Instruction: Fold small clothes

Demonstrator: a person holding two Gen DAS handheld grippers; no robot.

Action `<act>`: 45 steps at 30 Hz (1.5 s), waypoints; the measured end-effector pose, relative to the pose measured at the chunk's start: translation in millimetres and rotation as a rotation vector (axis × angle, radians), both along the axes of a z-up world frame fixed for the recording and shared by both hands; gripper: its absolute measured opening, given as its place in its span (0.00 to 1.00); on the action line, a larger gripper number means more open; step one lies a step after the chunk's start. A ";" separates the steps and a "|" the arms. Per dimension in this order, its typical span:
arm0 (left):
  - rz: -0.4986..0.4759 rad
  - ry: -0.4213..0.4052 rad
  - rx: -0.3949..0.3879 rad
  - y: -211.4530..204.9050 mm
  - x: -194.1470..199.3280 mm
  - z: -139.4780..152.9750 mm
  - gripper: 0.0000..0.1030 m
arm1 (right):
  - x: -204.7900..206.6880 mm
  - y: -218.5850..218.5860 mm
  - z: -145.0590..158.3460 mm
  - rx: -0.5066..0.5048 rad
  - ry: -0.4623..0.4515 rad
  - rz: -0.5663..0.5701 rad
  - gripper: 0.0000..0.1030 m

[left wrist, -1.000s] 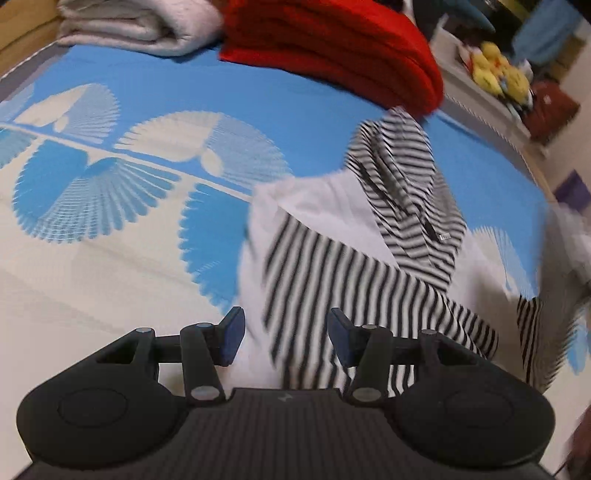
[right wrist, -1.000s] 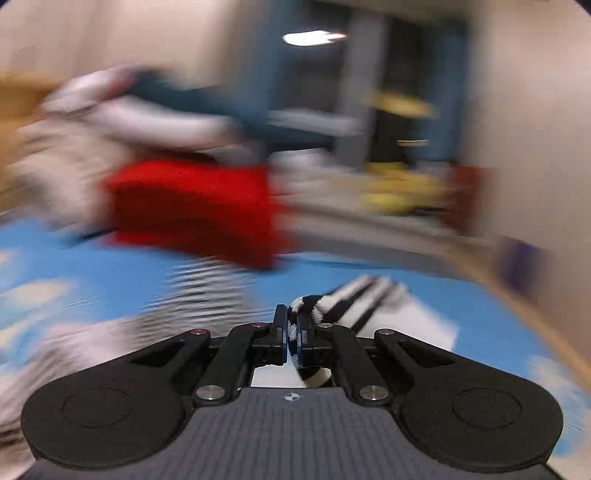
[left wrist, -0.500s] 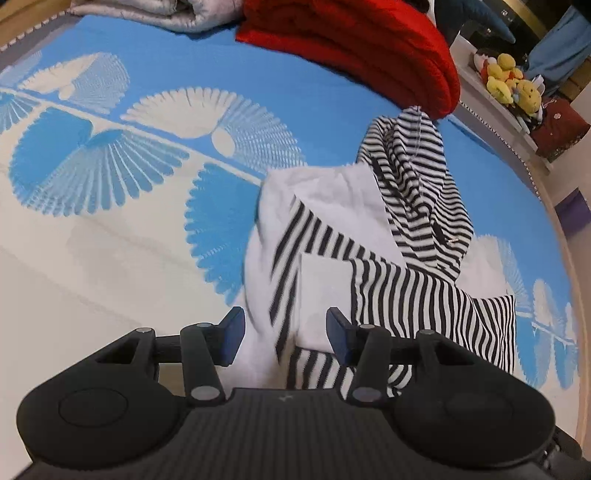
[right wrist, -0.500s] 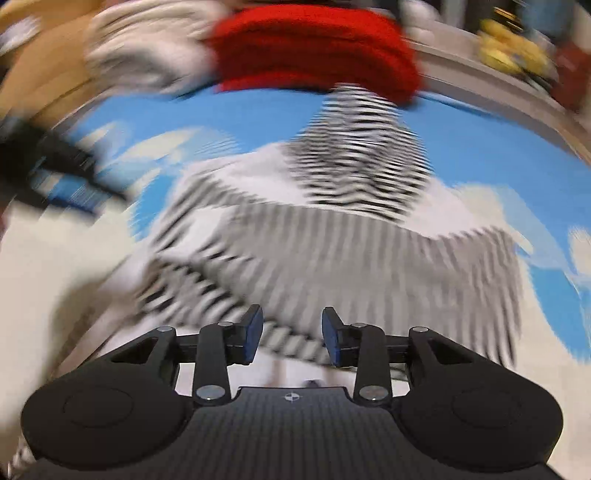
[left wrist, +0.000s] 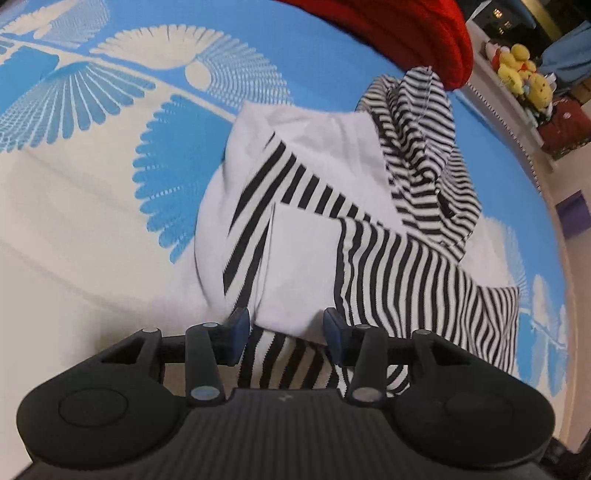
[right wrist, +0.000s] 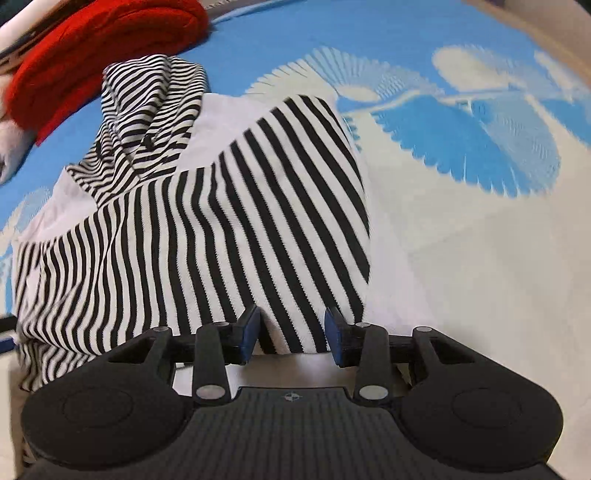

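Note:
A small black-and-white striped hooded garment [left wrist: 369,236] lies on the bed, sleeves folded across its white body, hood [left wrist: 421,133] pointing toward the far side. It also shows in the right wrist view [right wrist: 207,221]. My left gripper [left wrist: 284,328] is open, its jaws either side of the garment's near white hem. My right gripper [right wrist: 291,328] is open, its jaws either side of the near edge of the striped part.
The bed cover [left wrist: 110,155] is blue and cream with fan patterns. A folded red blanket [left wrist: 406,33] lies just beyond the hood, also in the right wrist view [right wrist: 99,48]. Yellow plush toys [left wrist: 524,77] sit on a shelf past the bed's edge.
The right gripper let go of the striped sleeve, opened, and came down to the garment's near edge. The sleeve now lies folded across the body. The left gripper moved closer to the hem.

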State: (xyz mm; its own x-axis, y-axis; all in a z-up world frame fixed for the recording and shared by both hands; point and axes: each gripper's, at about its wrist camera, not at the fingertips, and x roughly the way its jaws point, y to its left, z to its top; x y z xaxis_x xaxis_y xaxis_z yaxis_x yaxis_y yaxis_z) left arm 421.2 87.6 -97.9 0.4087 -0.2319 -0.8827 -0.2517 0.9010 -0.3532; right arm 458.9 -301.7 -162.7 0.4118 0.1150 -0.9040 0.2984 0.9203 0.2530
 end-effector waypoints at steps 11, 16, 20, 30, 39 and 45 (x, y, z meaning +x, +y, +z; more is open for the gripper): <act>-0.063 -0.056 0.107 -12.2 -2.1 7.9 0.08 | 2.4 -6.8 0.5 0.023 0.010 -0.035 0.39; -0.076 -0.128 0.109 -9.3 -9.8 33.2 0.06 | 2.9 -5.8 3.8 0.013 0.014 -0.052 0.39; -0.051 -0.173 0.128 -8.4 -20.5 54.3 0.06 | 3.7 -2.7 15.9 -0.009 -0.021 -0.055 0.39; -0.093 -0.123 0.201 -12.9 -14.4 47.1 0.10 | 5.2 -16.7 6.6 -0.054 0.022 -0.139 0.38; -0.127 0.030 0.148 -22.2 -4.7 7.9 0.15 | 6.2 -12.3 6.9 -0.085 0.010 -0.112 0.39; -0.151 -0.057 0.226 -39.7 -8.1 30.9 0.25 | 3.9 -9.7 22.6 -0.168 -0.041 -0.043 0.40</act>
State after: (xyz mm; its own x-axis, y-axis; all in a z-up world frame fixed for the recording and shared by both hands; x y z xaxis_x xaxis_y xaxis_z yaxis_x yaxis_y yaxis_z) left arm 413.1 48.0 -67.0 0.4350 -0.0937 -0.8956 -0.0942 0.9844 -0.1488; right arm 462.8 -311.4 -140.0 0.4503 -0.0543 -0.8912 0.3307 0.9373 0.1100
